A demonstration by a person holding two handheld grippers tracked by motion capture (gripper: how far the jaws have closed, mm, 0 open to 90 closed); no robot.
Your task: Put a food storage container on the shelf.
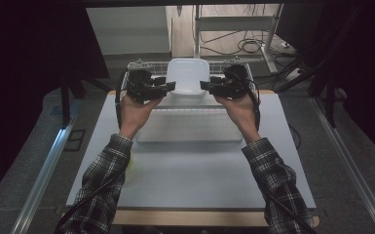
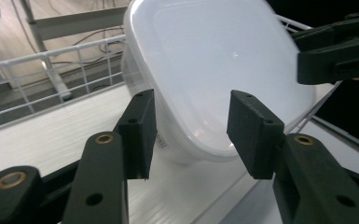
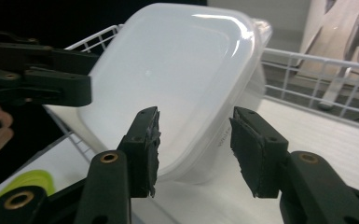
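High view: a white plastic tub [image 1: 189,75] with its lid on stands tilted in a white wire rack [image 1: 141,65] at the far end of the bench [image 1: 190,170], its lidded face turned toward the person and its lower edge resting on the rack's ribbed white floor. Whether anything is inside the tub cannot be told, since the lid is milky and closed.

The left claw [image 1: 169,87] sits just beside the tub's left edge and the right claw [image 1: 205,86] just beside its right edge, both pointing inward at it from either side. In the left gripper view, the left claw [image 2: 191,128] stands open, with the tub's [image 2: 214,70] lower corner seen in the gap between the fingers [image 2: 140,130] and no pad pressing on it; a small printed label shows on the tub wall near the left finger. The right claw [image 2: 331,56] shows at the upper right of that view, close to the tub's rim.

In the right gripper view, the right claw [image 3: 195,147] is likewise open, its worn pads apart from the tub [image 3: 168,79], which leans behind them against the wire rack [image 3: 307,70]. The left claw [image 3: 81,86] reaches in from the left of that view, near the lid's edge, and a yellow-green round thing [image 3: 30,182] lies on the bench at the lower left.

In front of the rack lies a flat white tray [image 1: 190,129], and the person's checked sleeves [image 1: 102,185] come in from the bottom.
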